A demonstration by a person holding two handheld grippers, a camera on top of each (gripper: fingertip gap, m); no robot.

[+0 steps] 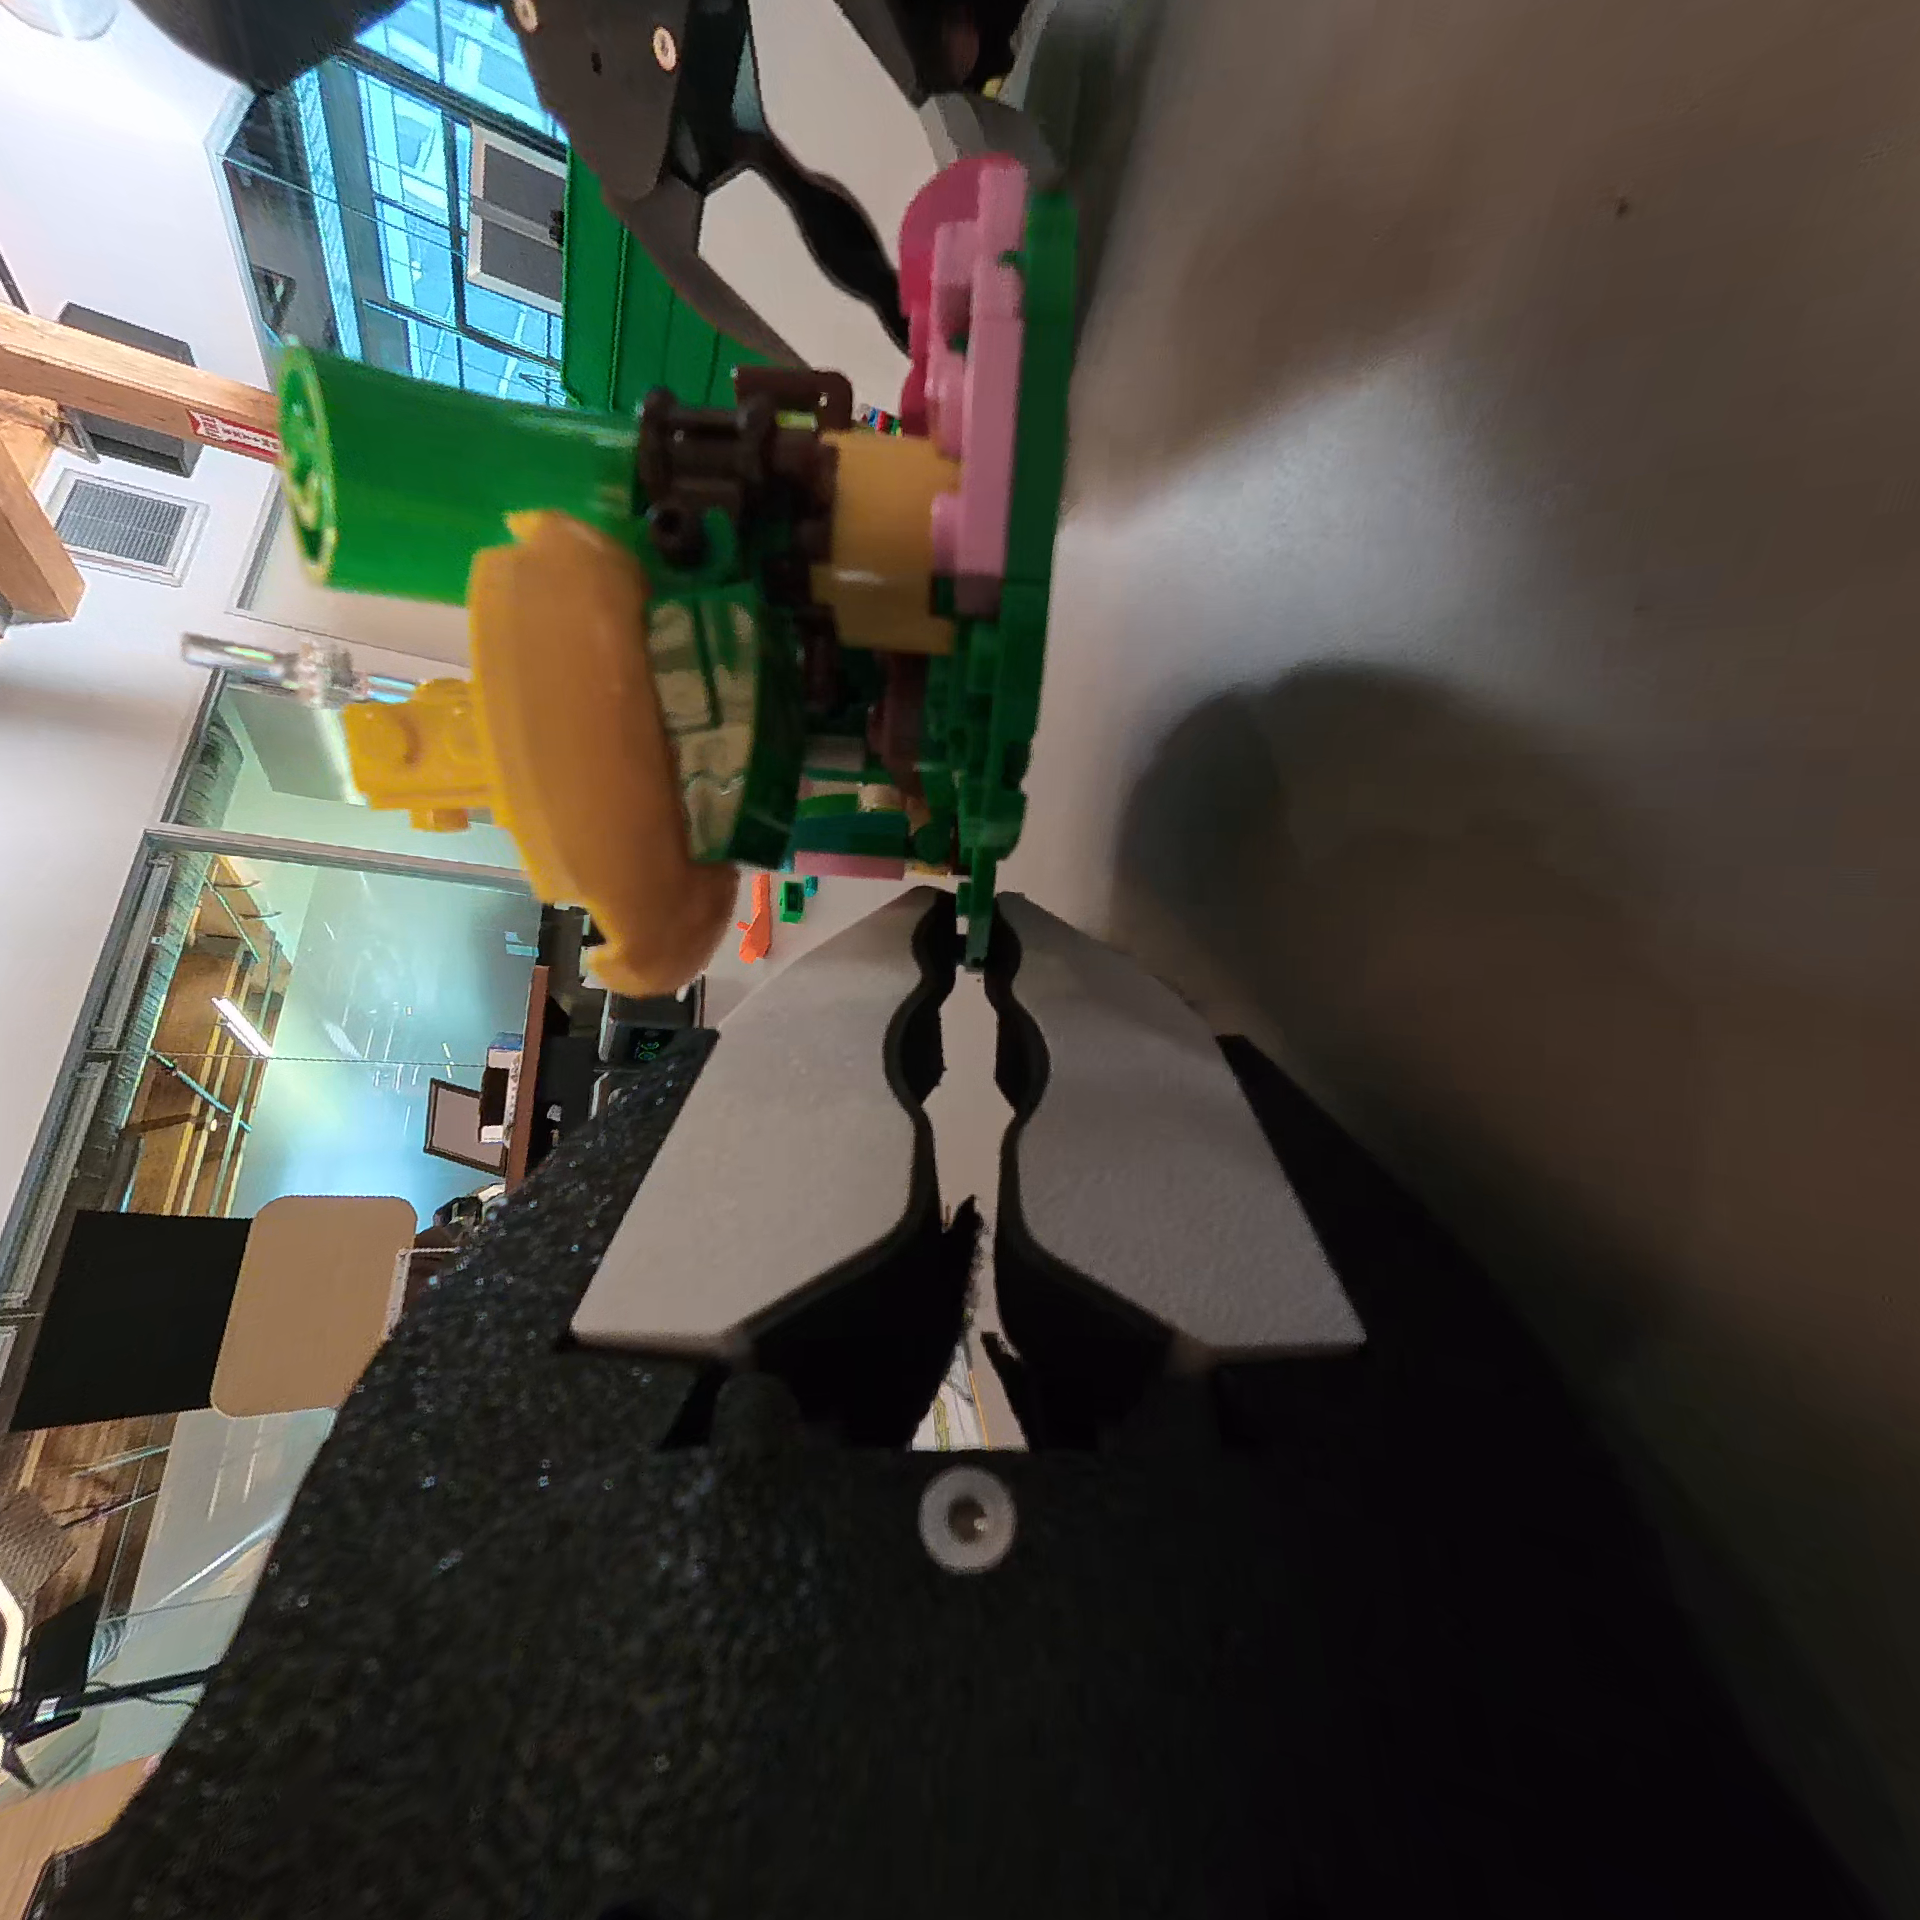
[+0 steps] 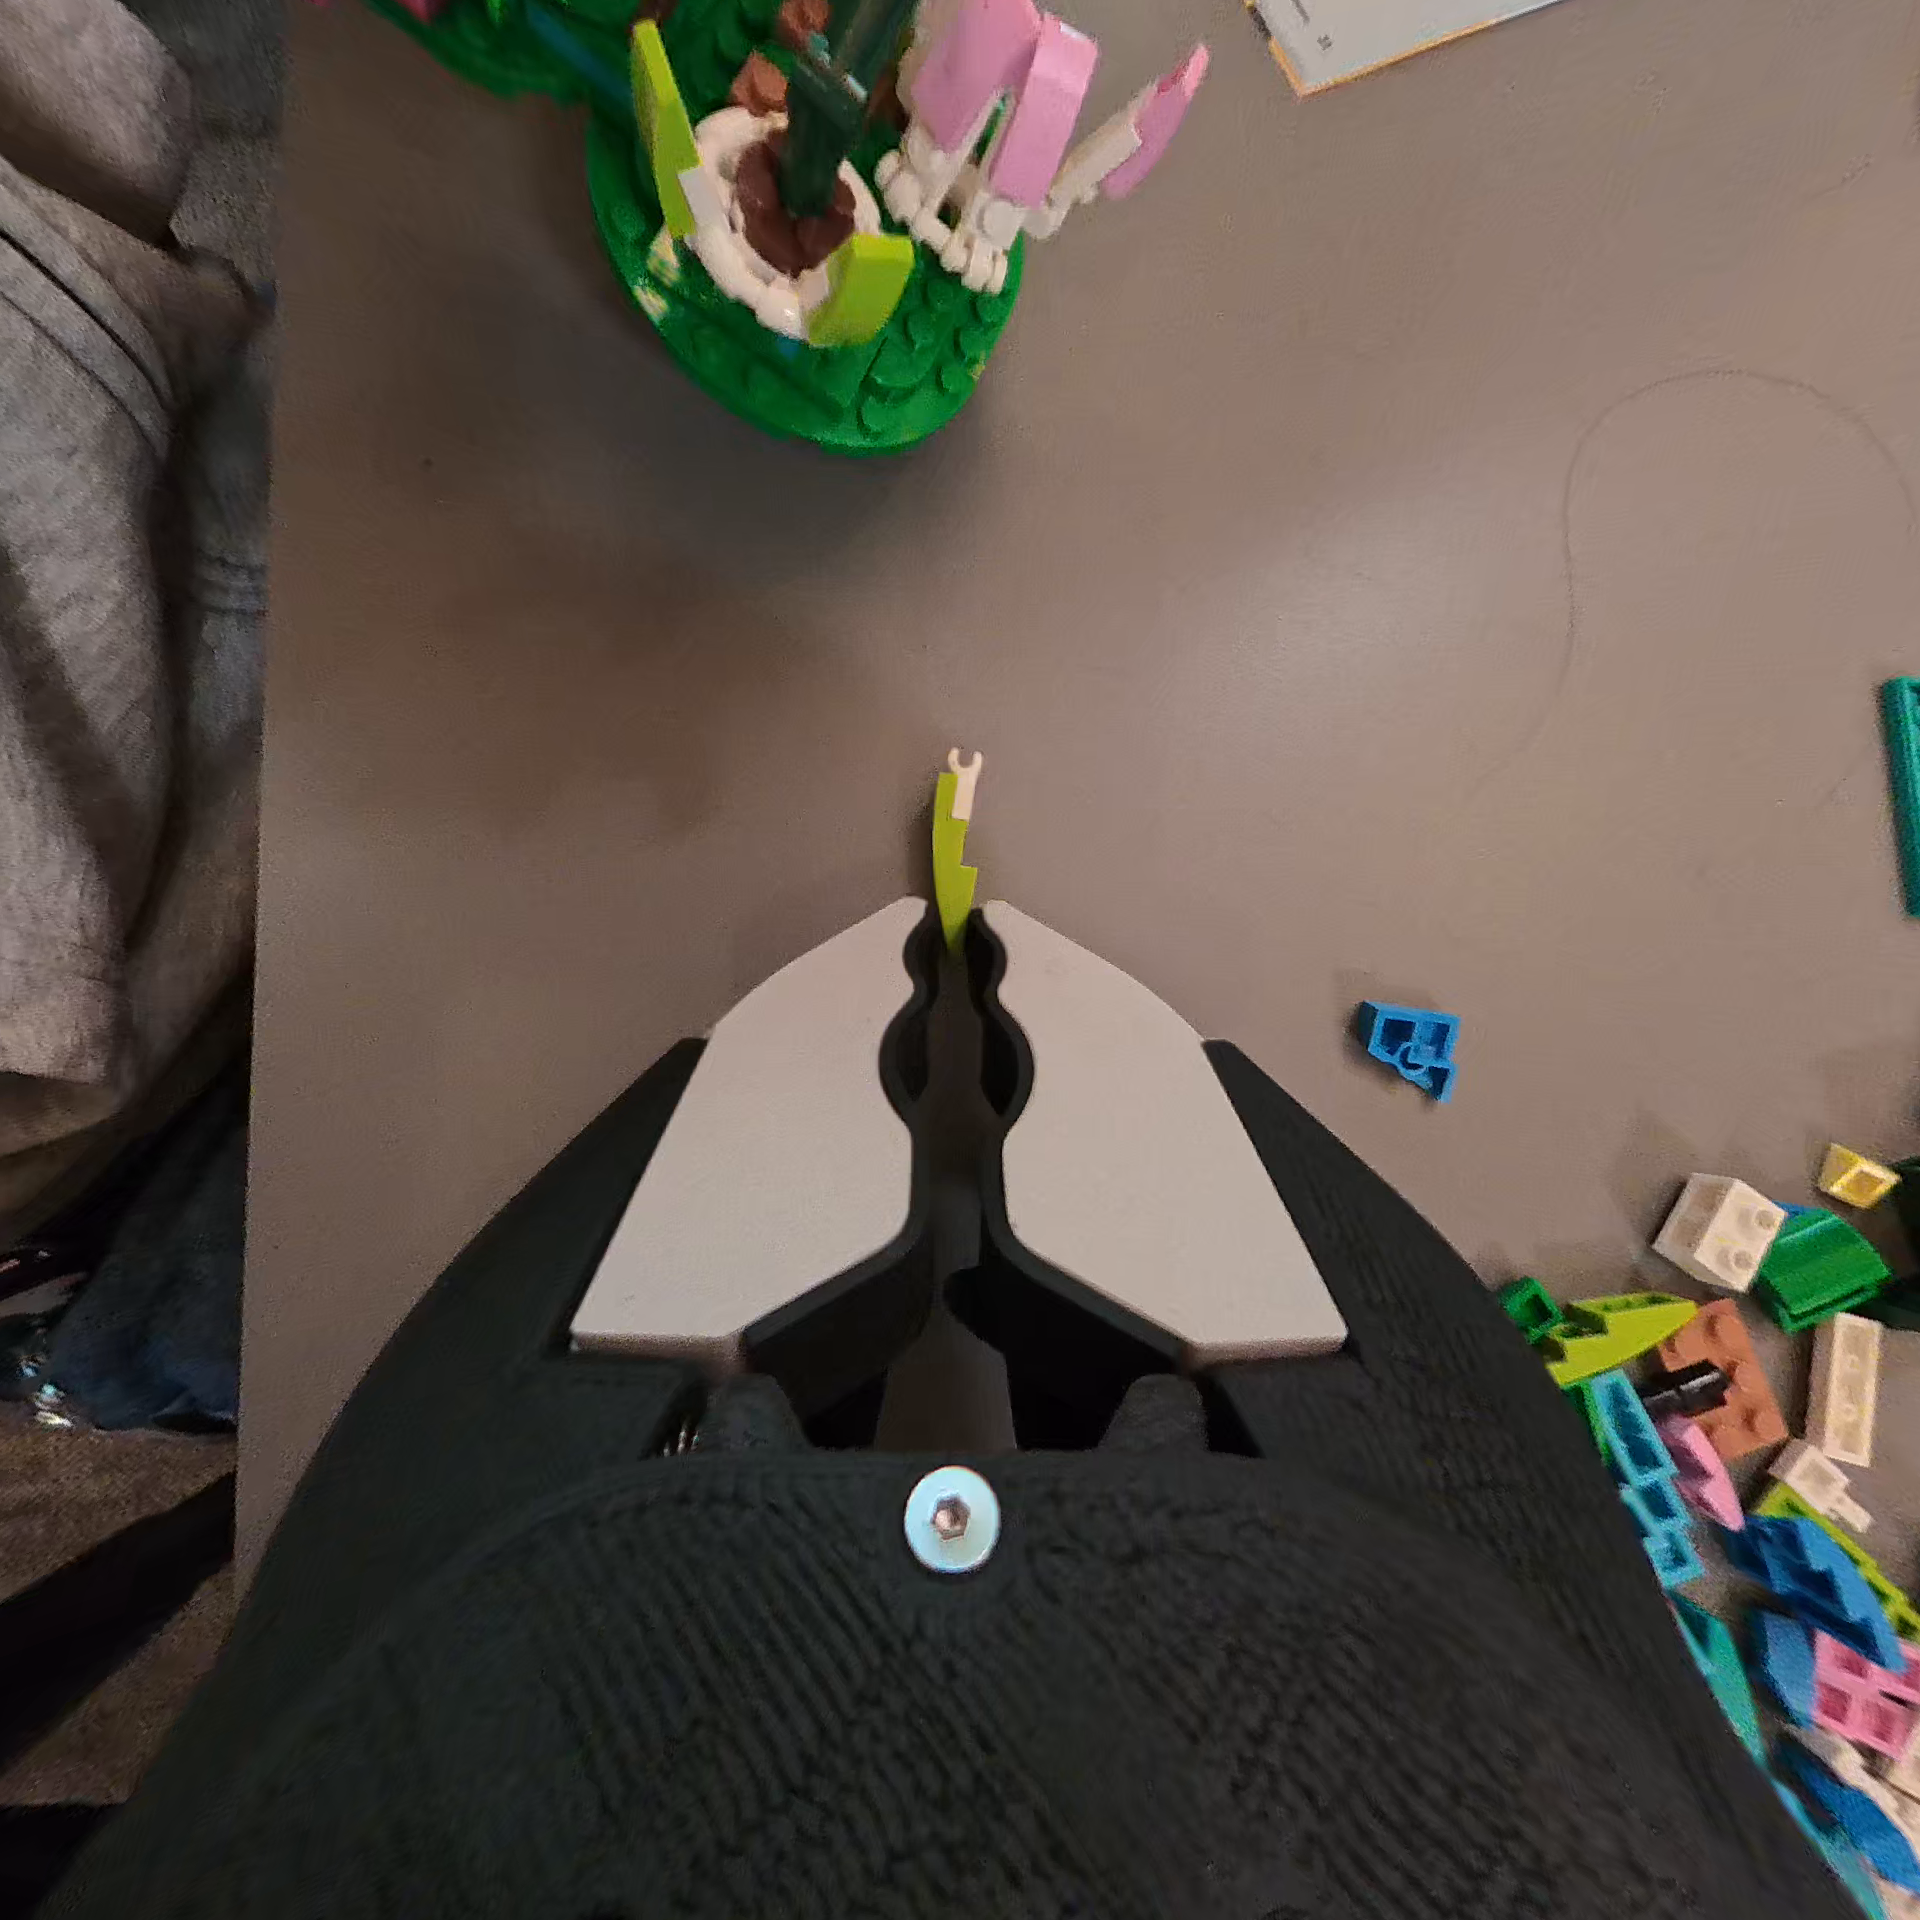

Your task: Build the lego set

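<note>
My left gripper (image 1: 974,935) is shut on the edge of the green base plate (image 1: 1003,790) of a Lego model, which it holds tilted on its side above the grey table. The model carries a green cylinder (image 1: 468,488), an orange-yellow curved piece (image 1: 582,748), brown parts and a pink plate (image 1: 977,416). My right gripper (image 2: 954,920) is shut on a thin lime-green leaf piece (image 2: 954,862) with a small white clip (image 2: 966,774) at its tip, held above the table. The other gripper (image 1: 790,260) shows dark beyond the held model.
A second green Lego model (image 2: 810,239) with pink petals and white parts stands at the far side of the grey table (image 2: 1247,623). Loose bricks (image 2: 1766,1403) lie at the right, with a blue one (image 2: 1408,1044) apart. Grey cloth (image 2: 114,623) is left. A booklet (image 2: 1382,42) lies far right.
</note>
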